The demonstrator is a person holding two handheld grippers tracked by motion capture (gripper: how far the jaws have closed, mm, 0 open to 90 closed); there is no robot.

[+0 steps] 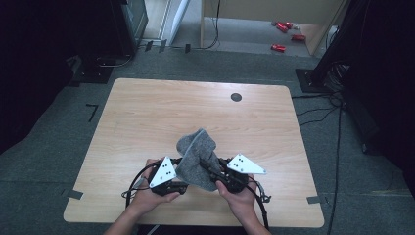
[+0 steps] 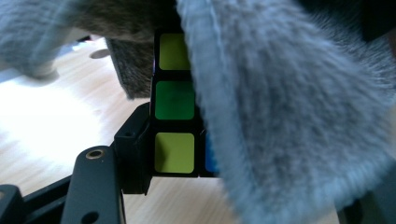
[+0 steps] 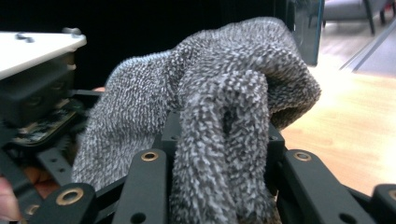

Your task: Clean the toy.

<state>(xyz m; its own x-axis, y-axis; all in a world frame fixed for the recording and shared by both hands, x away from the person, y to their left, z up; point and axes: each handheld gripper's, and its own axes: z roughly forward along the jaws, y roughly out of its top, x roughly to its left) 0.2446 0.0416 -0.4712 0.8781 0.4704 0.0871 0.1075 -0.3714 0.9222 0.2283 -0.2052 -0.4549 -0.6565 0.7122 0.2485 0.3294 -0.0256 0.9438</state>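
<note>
A grey fuzzy cloth (image 1: 195, 154) hangs bunched between my two grippers near the table's front edge. My left gripper (image 1: 182, 185) holds a puzzle cube (image 2: 174, 126) with green, yellow-green and blue stickers. Its left finger (image 2: 133, 154) presses the cube's side, while the cloth (image 2: 289, 116) drapes over the cube and hides the other jaw. My right gripper (image 1: 216, 172) faces the left one and is shut on a thick fold of the cloth (image 3: 224, 102), which bulges up between its jaws. In the right gripper view, the left gripper's white plate (image 3: 37, 46) sits close at the left.
The wooden table (image 1: 147, 112) has a small black round cap (image 1: 236, 97) near its far edge. Red objects (image 1: 286, 34) lie on the floor beyond. Cables and a black stand (image 1: 333, 73) are to the right, dark equipment (image 1: 122, 29) at the back left.
</note>
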